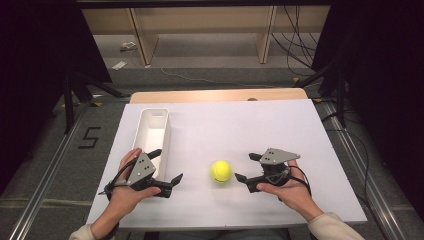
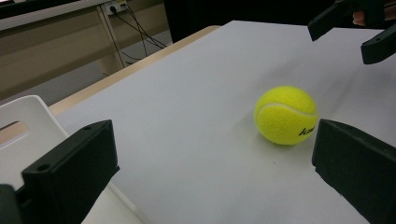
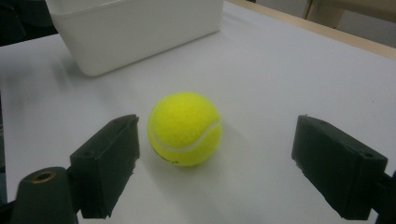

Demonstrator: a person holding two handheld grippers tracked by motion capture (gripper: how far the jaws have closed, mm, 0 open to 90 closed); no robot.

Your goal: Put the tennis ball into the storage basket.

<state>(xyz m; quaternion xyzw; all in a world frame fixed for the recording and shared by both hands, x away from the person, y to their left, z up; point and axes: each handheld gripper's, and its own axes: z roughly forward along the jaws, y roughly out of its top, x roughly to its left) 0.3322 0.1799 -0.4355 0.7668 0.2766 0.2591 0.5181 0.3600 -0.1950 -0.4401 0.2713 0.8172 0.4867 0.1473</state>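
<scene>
1. Here the right gripper (image 1: 246, 168) has its jaws spread wide and grips nothing; in the right gripper view the right gripper (image 3: 215, 163) frames the tennis ball (image 3: 184, 129), which sits just ahead of the jaws, nearer the one on that view's left, with a thin gap and no contact.
2. The left gripper (image 1: 167, 165) is likewise released, its jaws far apart and empty; in the left gripper view the left gripper (image 2: 215, 163) looks across the table (image 2: 187, 93) at the tennis ball (image 2: 286, 115), which lies close beside the jaw at that view's right.
3. From above, the tennis ball (image 1: 220, 171) rests on the white table (image 1: 250, 125) between the two grippers, closer to the right one, touching neither.
4. A white bin (image 1: 151, 131) stands at the table's left side, just beyond the left hand (image 1: 125, 192).
5. Partly hidden: the bin's near end lies behind the left gripper in the high view, and the printed black lettering on the ball is cut off by a jaw and unreadable.
</scene>
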